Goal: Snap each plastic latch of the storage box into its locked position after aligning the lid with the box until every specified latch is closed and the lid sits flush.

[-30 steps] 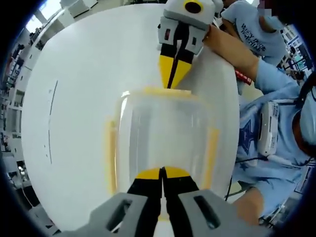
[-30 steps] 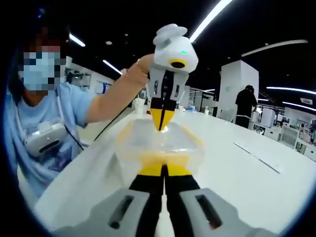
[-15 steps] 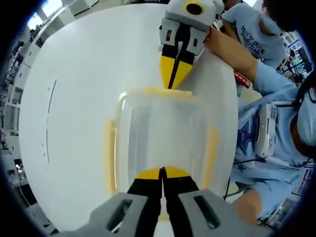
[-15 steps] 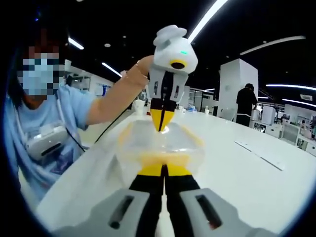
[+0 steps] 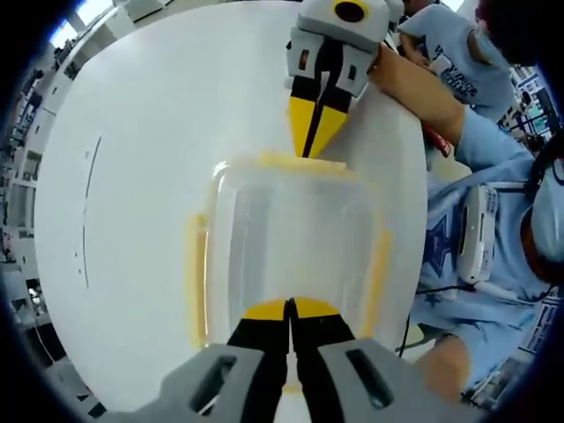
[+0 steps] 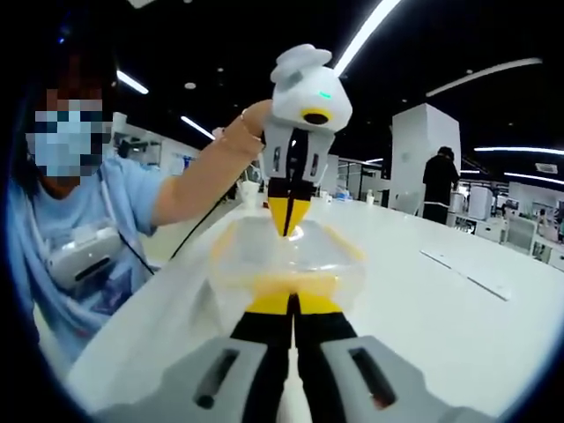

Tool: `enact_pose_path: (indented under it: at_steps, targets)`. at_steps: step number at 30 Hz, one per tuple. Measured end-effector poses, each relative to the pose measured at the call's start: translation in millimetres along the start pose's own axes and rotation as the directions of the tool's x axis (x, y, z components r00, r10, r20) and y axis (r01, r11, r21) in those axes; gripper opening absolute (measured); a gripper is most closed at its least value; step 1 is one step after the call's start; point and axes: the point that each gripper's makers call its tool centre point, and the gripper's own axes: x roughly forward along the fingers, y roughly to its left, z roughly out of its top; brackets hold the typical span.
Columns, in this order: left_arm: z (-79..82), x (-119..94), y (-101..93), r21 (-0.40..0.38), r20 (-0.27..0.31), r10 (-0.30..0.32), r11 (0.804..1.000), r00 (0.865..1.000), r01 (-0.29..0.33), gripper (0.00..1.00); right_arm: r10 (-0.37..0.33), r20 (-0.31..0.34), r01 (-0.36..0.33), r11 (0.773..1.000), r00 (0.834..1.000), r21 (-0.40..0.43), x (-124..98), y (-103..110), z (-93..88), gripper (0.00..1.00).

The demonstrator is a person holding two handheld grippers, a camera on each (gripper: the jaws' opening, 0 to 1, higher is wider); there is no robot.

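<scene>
Now the box [image 5: 291, 256] on the bench [image 5: 132, 176] is pressed at opposite end latches by the left gripper [image 5: 289, 310] and right gripper [image 6: 293, 304], both pressed together; firmer downward pressure is called for next.

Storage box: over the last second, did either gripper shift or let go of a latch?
No visible change. The left gripper and right gripper both stay shut, pressing the yellow latches at opposite ends of the storage box, which has not moved on the white table. Only the cameras drifted slightly.
</scene>
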Motion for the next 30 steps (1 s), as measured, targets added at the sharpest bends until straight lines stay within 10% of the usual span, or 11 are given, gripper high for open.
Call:
enact_pose_path:
  at_steps: [30]
  targets:
    - [0.5,0.4,0.4,-0.014,0.005,0.012,1.000,1.000,-0.012,0.00,-0.002,-0.004,0.002,1.000,1.000,0.029,0.2,0.4,-0.8,0.00]
